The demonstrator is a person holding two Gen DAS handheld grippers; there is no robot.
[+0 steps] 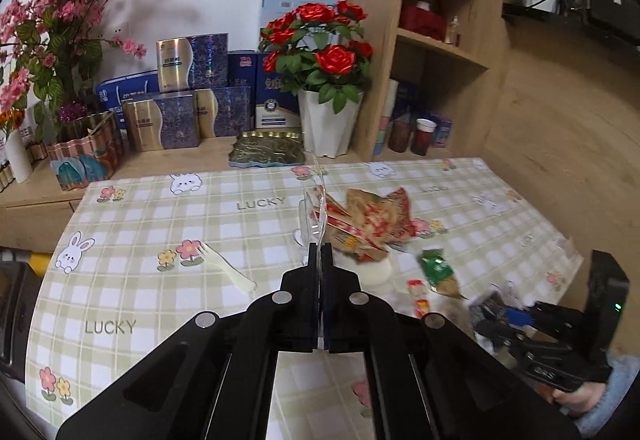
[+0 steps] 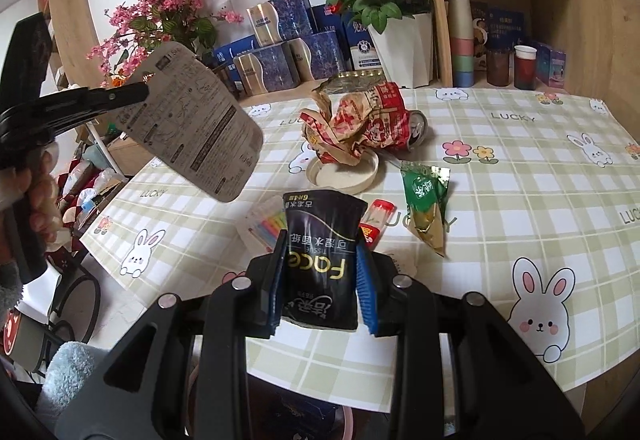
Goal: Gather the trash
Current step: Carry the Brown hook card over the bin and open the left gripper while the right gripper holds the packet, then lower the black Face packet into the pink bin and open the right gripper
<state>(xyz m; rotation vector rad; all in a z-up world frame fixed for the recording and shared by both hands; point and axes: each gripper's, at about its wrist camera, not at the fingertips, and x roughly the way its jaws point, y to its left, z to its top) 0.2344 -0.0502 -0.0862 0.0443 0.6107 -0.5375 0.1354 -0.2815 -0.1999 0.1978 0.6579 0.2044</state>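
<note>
Two grippers, both loaded. Left gripper (image 1: 320,252) clamped tight on a blister card (image 2: 192,123), lifted off the table (image 1: 160,207). Right gripper (image 2: 322,260) squeezes a black tissue pack (image 2: 322,240). Just ahead of its tips: white lid (image 2: 344,175), crumpled wrapper (image 2: 352,123), green sachet (image 2: 426,195).

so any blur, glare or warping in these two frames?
Left wrist: fisheye bends the shelf; the clear packaging in the left gripper is hard to make out. Right wrist: black corners; the tissue pack is sharp, and the card casts no clear shadow.
</note>
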